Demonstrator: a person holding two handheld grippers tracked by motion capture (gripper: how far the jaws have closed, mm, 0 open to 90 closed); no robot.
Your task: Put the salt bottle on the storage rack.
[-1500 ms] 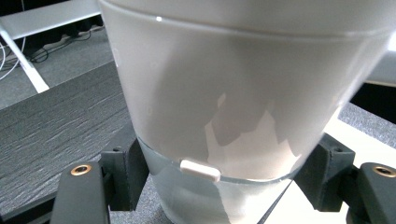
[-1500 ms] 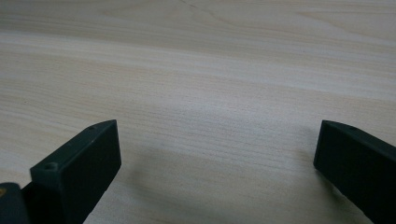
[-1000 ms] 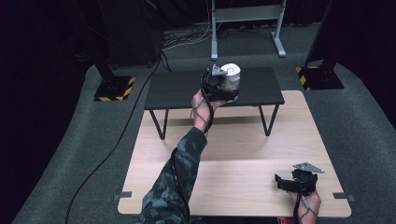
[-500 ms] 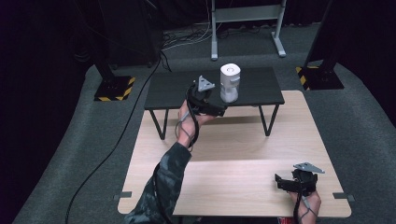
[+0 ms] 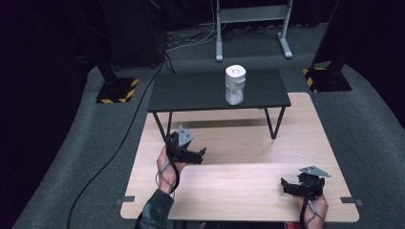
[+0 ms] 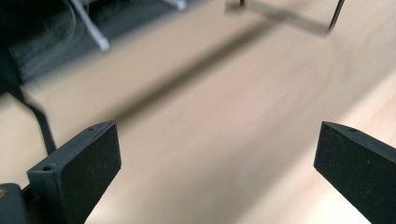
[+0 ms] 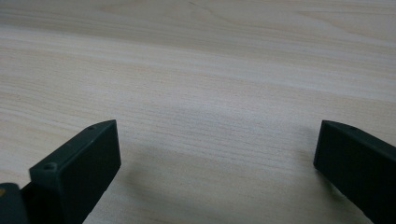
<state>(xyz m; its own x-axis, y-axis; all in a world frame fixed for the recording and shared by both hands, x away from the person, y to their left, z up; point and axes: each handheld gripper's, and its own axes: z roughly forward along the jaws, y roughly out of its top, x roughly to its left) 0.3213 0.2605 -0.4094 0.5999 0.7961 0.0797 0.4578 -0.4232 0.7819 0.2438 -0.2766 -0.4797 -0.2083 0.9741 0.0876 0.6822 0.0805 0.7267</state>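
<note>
White cylindrical plastic canister point(image 5: 235, 84): upright on the low black metal-legged table point(image 5: 191, 90), right of its centre; contents not discernible. Left gripper point(image 5: 197, 156): over the light wooden tabletop point(image 5: 239, 186), in front of the black table and well apart from the canister; jaws wide apart, having just been opening, nothing between them. Right gripper point(image 5: 286, 186): near the wooden tabletop's front right corner, jaws spread, holding nothing. Black cable point(image 5: 119, 143): on grey carpet, left of the black table.
</note>
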